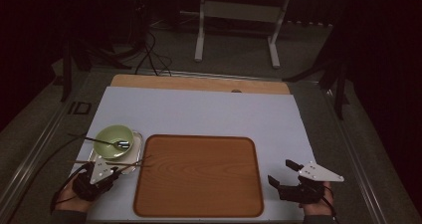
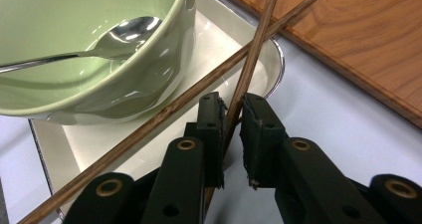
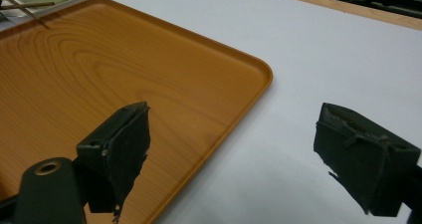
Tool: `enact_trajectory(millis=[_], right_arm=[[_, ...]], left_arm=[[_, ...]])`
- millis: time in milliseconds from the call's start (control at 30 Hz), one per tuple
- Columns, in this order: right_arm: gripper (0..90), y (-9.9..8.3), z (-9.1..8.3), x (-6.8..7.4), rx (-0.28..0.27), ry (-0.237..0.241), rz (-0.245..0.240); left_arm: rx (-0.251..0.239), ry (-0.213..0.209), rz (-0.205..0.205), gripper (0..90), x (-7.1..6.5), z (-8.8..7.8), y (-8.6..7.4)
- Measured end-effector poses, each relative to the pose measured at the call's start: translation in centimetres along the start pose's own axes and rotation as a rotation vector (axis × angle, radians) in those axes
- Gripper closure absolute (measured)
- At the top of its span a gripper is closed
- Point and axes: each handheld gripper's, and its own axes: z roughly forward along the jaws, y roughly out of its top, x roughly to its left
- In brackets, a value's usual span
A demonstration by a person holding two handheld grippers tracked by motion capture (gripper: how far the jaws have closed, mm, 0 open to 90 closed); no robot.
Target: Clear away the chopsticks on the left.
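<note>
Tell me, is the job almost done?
Only starting. Done: nothing sits on the tray. In hand: the left hand-held gripper has one chopstick between its jaws. Left: the other chopstick, bowl and spoon remain on the dish.

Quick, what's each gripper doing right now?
Left gripper: closing around one chopstick, grip not certain.
Right gripper: open, holding nothing.
</note>
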Motion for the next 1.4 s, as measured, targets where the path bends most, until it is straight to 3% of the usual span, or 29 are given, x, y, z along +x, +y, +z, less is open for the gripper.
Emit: enact_trajectory(millis=[167, 367, 633, 867, 1033, 1400], right_arm=[[14.1, 0.0, 0.0, 0.0, 0.001, 0.002, -0.001], [14.1, 0.0, 0.1, 0.0, 0.002, 0.003, -0.002], [14.1, 0.0, 0.0, -0.1, -0.001, 0.002, 0.0], [14.1, 0.0, 0.1, -0.1, -0.005, 0.001, 0.006], [14.1, 0.0, 0.1, -0.1, -0.006, 0.001, 0.008], [14.1, 0.1, 0.1, -0.1, -0.008, 0.002, 0.004]], left_arm=[[0.002, -0.001, -0.004, 84.8, -0.1, 0.0, 0.3], [0.006, -0.025, -0.038, 85.5, -0.2, 0.1, 0.7], [-0.053, -0.069, -0.099, 85.6, -0.2, -0.6, 1.6], [-0.063, -0.088, -0.092, 85.7, -1.0, -0.7, 3.1], [-0.109, -0.129, -0.131, 85.7, -1.4, -1.0, 4.6], [-0.18, -0.205, -0.131, 85.7, -3.6, -0.8, 9.7]])
